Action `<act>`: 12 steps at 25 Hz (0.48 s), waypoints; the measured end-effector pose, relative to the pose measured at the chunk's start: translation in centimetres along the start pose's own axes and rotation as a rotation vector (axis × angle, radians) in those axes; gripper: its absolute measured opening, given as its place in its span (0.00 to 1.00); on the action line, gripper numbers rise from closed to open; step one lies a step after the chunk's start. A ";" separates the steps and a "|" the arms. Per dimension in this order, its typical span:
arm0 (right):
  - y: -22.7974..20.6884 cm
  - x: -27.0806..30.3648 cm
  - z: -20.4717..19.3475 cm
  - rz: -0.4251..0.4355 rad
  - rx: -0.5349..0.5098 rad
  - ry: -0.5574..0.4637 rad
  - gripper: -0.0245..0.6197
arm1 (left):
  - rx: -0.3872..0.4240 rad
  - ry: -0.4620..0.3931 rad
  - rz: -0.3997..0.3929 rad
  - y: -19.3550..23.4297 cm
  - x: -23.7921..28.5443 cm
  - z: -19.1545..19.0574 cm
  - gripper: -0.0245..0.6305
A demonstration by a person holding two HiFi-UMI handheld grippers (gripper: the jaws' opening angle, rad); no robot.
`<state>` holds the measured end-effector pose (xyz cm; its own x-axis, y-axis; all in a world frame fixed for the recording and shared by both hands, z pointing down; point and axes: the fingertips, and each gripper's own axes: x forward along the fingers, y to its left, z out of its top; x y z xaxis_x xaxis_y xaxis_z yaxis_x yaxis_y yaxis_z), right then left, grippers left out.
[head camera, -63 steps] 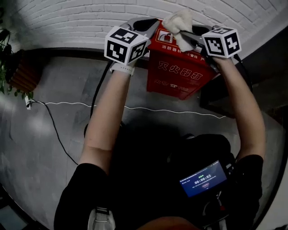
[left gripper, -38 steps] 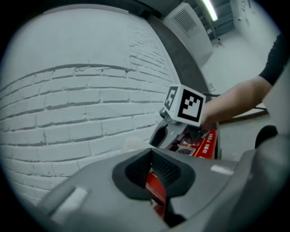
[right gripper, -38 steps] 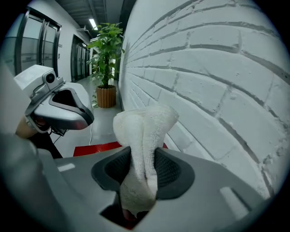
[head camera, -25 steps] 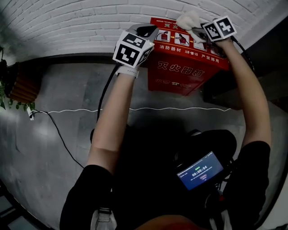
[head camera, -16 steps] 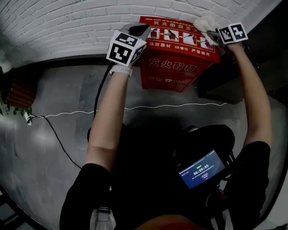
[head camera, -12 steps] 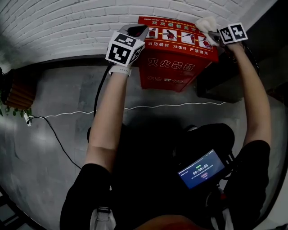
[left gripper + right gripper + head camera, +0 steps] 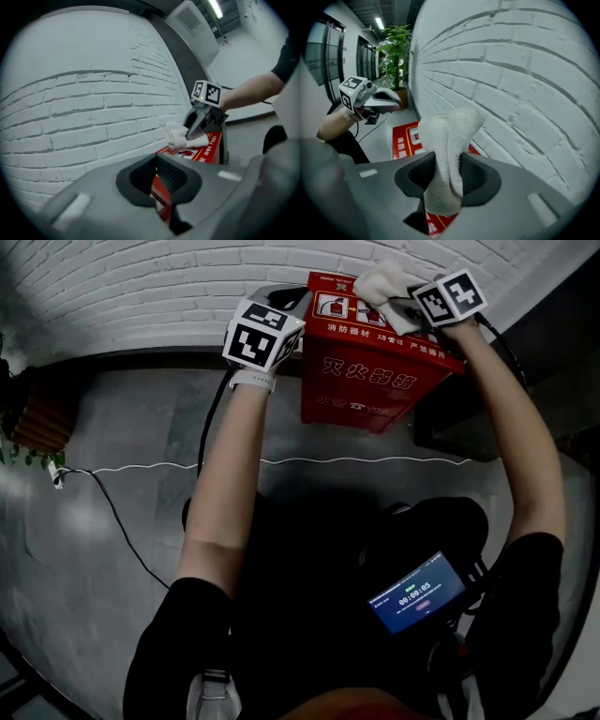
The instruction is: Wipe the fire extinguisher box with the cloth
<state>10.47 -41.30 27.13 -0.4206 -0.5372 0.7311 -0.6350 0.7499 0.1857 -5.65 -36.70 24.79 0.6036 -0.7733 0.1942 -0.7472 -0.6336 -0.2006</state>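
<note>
right tongs (image 7: 398, 307) clamp cloth (image 7: 379, 282) atop box (image 7: 370, 381) | left tongs (image 7: 291, 298) closed, empty; beside box's left edge

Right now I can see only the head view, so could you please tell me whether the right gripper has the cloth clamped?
Observer: Yes; the right gripper view shows the right gripper shut on the cloth, which bulges up from between the jaws.
Operator: Thank you. Is the other one holding anything?
Observer: No; its own view shows the left gripper shut, with nothing between the jaws.
Operator: Is the cloth actually making contact?
Observer: Seen side-on from the left gripper view, it rests on the fire extinguisher box, on its top face.
</note>
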 end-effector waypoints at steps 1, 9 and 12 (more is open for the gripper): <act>2.0 0.9 1.1 0.033 -0.027 0.002 0.27 | -0.006 -0.002 0.003 0.2 -0.3 0.1 0.04; 11.2 6.3 4.4 0.154 -0.147 0.037 0.27 | -0.003 -0.013 0.030 1.6 -2.1 -0.4 0.04; 11.2 6.7 4.4 0.165 -0.118 0.026 0.27 | 0.009 -0.006 0.021 1.3 -2.2 -0.6 0.04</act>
<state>-2.35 -38.20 31.22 -0.4951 -0.3944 0.7742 -0.4775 0.8679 0.1368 -8.14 -35.77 24.72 0.5892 -0.7868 0.1839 -0.7574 -0.6171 -0.2133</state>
